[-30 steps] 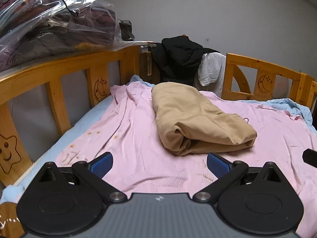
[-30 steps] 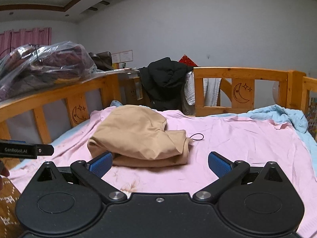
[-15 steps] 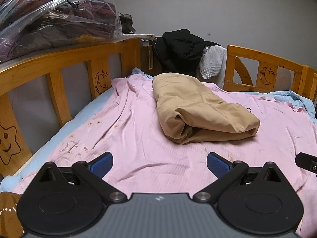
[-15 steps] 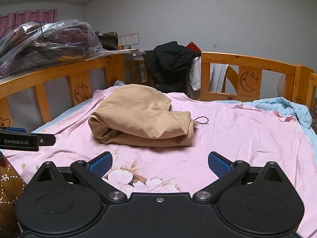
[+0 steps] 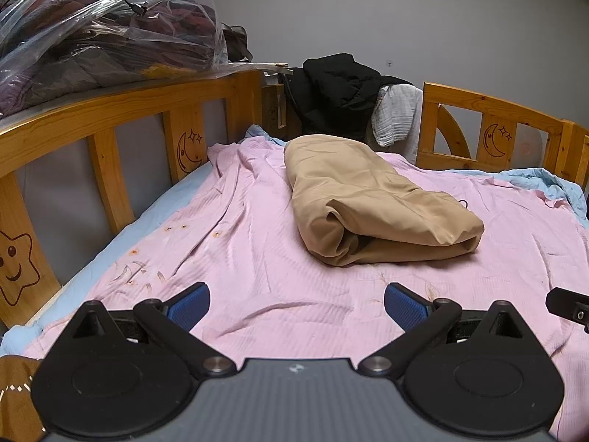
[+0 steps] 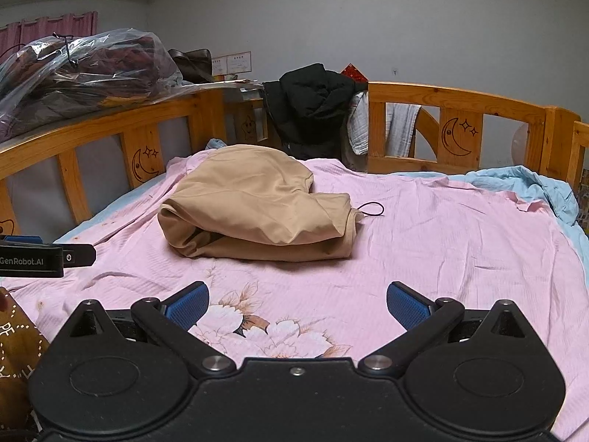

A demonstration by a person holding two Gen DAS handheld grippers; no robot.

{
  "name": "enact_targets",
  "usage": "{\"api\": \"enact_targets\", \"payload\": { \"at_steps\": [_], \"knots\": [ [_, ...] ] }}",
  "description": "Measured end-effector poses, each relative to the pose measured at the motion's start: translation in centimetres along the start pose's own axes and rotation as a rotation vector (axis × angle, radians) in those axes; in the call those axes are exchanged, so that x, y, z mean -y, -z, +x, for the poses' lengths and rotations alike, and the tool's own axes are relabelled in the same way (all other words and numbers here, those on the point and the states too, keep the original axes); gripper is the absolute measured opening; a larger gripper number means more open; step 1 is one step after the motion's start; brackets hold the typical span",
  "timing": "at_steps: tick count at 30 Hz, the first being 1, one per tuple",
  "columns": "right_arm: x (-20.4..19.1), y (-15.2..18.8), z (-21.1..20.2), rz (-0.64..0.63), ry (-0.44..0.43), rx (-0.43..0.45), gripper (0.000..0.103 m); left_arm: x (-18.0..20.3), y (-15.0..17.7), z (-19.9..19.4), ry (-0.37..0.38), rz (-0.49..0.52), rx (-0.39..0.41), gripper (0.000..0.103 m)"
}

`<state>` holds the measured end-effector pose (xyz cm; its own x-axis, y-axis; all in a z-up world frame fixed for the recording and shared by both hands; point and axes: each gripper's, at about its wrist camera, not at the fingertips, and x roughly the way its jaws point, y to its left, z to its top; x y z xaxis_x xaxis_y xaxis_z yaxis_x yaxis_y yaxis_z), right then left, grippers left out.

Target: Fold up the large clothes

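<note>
The tan garment (image 5: 371, 199) is lying as a folded, layered bundle on the pink sheet (image 5: 257, 265) in the middle of the bed, so the folding is looking nearly or fully done, with perhaps only tidying left. Its long axis is running from the far headboard corner diagonally toward the near right, the open folded end facing the cameras. The left hand-held gripper (image 5: 296, 304) and right hand-held gripper (image 6: 297, 304) are both hovering with fingers spread apart, holding nothing, well short of the bundle.

Dim, even indoor light; sharp focus; strong fisheye bending and dark corners.
</note>
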<state>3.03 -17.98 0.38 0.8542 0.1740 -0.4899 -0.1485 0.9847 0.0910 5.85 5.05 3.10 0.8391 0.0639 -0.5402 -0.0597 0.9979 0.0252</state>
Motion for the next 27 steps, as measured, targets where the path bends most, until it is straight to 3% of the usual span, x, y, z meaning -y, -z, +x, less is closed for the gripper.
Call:
{"api": "enact_targets", "payload": {
  "at_steps": [27],
  "knots": [
    [0.05, 0.03, 0.02, 0.000, -0.001, -0.001, 0.102, 0.05, -0.10, -0.06, 0.000, 0.008, 0.003, 0.102]
  ]
}}
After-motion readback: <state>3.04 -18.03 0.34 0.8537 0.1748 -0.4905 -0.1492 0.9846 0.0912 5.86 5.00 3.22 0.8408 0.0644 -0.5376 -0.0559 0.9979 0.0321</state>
